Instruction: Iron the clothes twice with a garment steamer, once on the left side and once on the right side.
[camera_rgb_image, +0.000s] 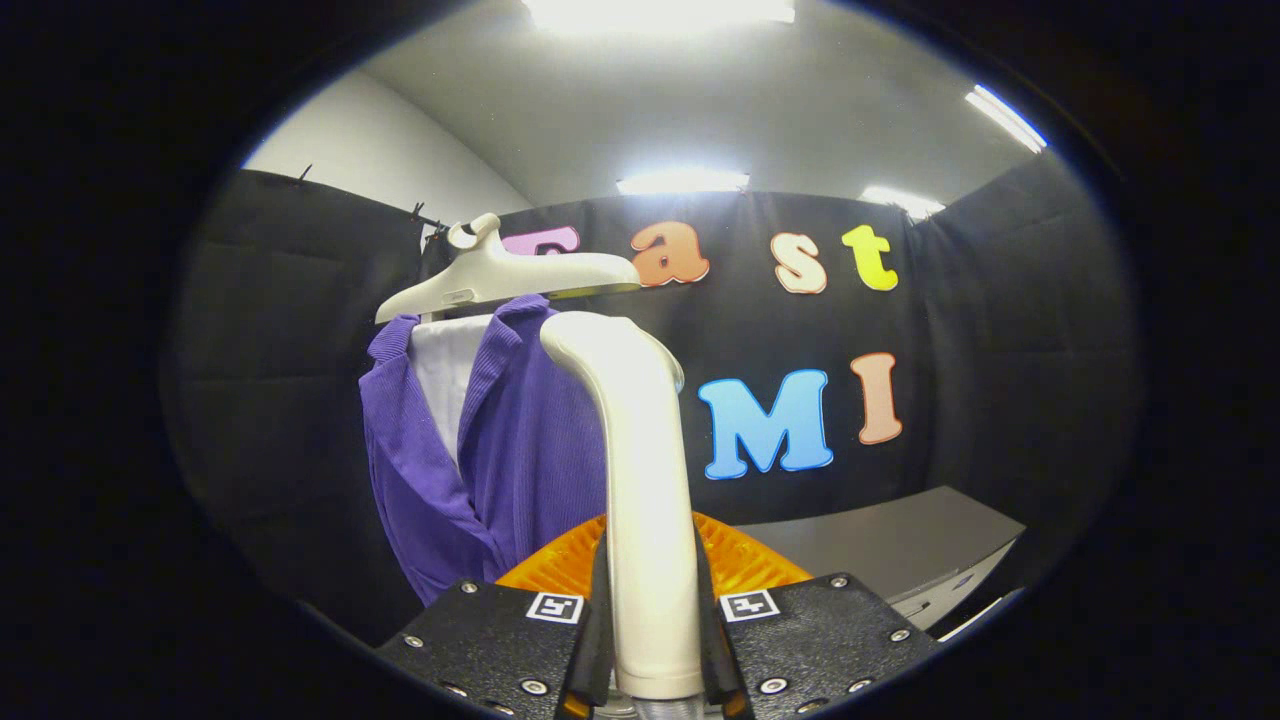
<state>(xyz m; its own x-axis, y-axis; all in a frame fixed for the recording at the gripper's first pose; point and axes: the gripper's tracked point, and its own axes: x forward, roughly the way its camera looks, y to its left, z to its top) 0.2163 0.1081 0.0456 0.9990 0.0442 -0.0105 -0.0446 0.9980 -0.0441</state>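
Your gripper (652, 640) is clamped on the steamer handle (640, 500) — both fingers pressing it. The purple garment (450, 450) hangs left of the steamer, under the hanger (500, 275). Swing the head left — stroke evenly down each side.

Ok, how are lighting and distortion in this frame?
Gripper view: ceiling lights blown out, strong fisheye bending; steamer handle, clamped in the gripper, and the purple garment stay sharp and evenly lit.
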